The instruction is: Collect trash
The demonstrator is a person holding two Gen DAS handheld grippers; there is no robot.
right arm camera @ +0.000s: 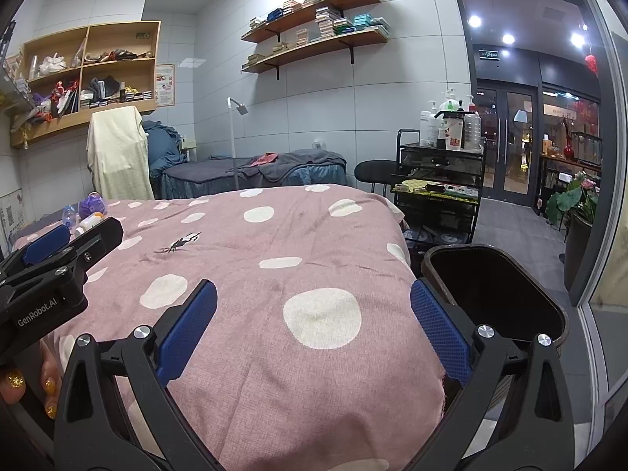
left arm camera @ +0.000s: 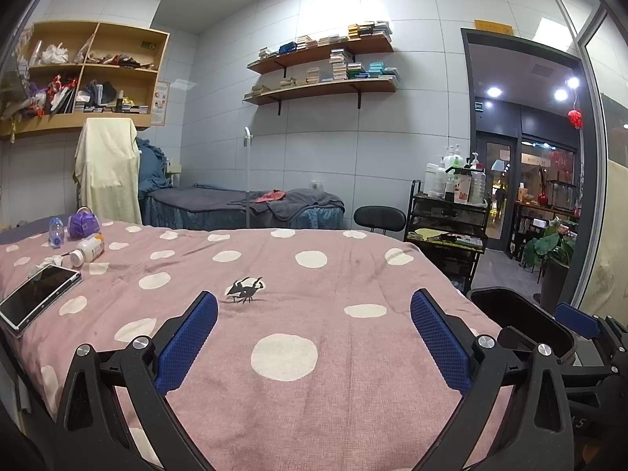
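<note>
A small black crumpled scrap [left arm camera: 243,291] [right arm camera: 178,243] lies on the pink polka-dot bedcover [left arm camera: 314,400] [right arm camera: 274,353]. At the bed's far left are a white pill bottle with an orange label [left arm camera: 88,249] [right arm camera: 91,221], a clear plastic bottle [left arm camera: 56,230] [right arm camera: 70,214], a purple packet [left arm camera: 82,224] [right arm camera: 92,203] and a crumpled tissue [left arm camera: 46,262]. A black bin [right arm camera: 494,294] [left arm camera: 522,322] stands at the bed's right corner. My left gripper [left arm camera: 314,314] [right arm camera: 74,237] hangs open just short of the scrap. My right gripper [right arm camera: 314,306] is open and empty over the bed corner beside the bin.
A phone [left arm camera: 37,299] lies near the bed's left edge. A black trolley [right arm camera: 439,180] with bottles and a stool [right arm camera: 375,170] stand beyond the bed's right side. A second bed [left arm camera: 243,206] is behind. A hand [right arm camera: 23,386] with glittery nails holds the left gripper.
</note>
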